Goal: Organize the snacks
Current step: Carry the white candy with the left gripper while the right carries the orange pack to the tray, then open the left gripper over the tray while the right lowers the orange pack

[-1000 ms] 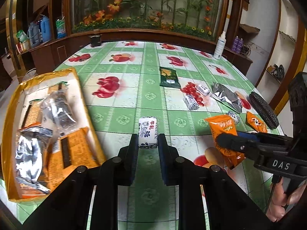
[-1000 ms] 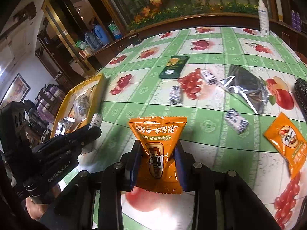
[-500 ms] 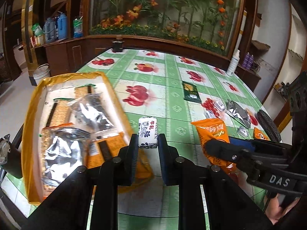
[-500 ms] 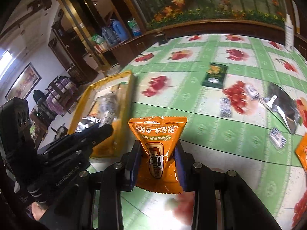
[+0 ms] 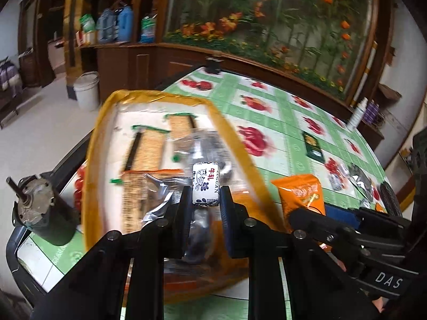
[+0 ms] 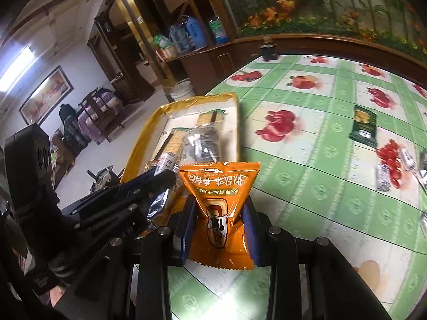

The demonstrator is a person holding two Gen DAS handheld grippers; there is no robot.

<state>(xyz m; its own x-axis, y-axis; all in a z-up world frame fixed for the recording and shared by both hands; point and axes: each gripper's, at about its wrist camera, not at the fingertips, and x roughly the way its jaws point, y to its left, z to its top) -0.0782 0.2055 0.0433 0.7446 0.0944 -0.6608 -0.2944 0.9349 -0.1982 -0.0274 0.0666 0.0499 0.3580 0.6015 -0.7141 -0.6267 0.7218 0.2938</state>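
Note:
My left gripper (image 5: 205, 200) is shut on a small white wrapped candy (image 5: 206, 184) with blue print and holds it above the yellow tray (image 5: 106, 122). The tray holds cracker packs and silver and clear packets. My right gripper (image 6: 219, 213) is shut on an orange snack packet (image 6: 218, 200), held upright just right of the tray's (image 6: 138, 144) near end. The left gripper (image 6: 160, 176) shows in the right wrist view over the tray. The orange packet (image 5: 301, 194) and right gripper (image 5: 307, 216) show at the right in the left wrist view.
On the green fruit-print tablecloth (image 6: 320, 186) lie a dark green packet (image 6: 364, 126), small white candies (image 6: 383, 178) and a silver packet (image 5: 360, 178). A metal motor (image 5: 40, 213) stands at the table's left corner. A white bucket (image 5: 86, 90) sits on the floor.
Both grippers have moved left with their snacks. The left one now hangs over the tray; the right one has come up beside the tray's near end.

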